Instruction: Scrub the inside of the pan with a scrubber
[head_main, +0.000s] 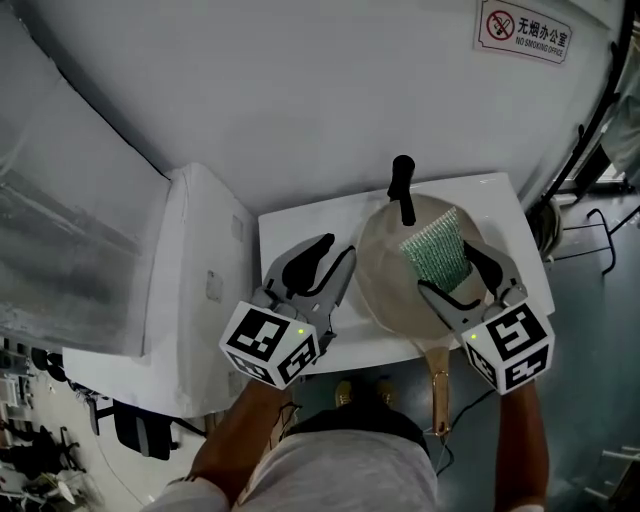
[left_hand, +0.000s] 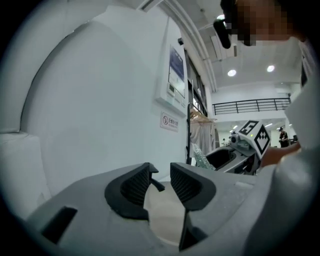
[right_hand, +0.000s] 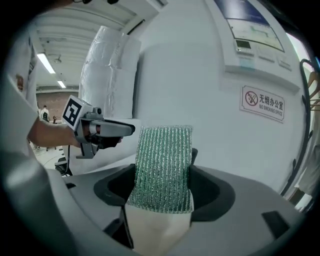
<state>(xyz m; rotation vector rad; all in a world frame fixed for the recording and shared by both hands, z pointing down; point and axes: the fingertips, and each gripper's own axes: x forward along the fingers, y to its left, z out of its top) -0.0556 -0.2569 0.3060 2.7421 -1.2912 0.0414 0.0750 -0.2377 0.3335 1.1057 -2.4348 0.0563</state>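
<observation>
A cream pan (head_main: 385, 272) with a black handle (head_main: 402, 186) pointing away from me sits on the white table (head_main: 290, 228). My right gripper (head_main: 448, 270) is shut on a green mesh scrubber (head_main: 437, 250), which it holds over the pan's right side. In the right gripper view the scrubber (right_hand: 162, 167) stands upright between the jaws, with the pan (right_hand: 157, 231) below. My left gripper (head_main: 340, 250) hovers at the pan's left rim. It is open with nothing in the gap (left_hand: 161, 182), and the pan handle (left_hand: 156, 185) shows far beyond it.
A white box-like unit (head_main: 200, 280) stands against the table's left edge. A white wall with a no-smoking sign (head_main: 523, 30) rises behind the table. Cables and a dark stand (head_main: 590, 215) lie on the floor to the right.
</observation>
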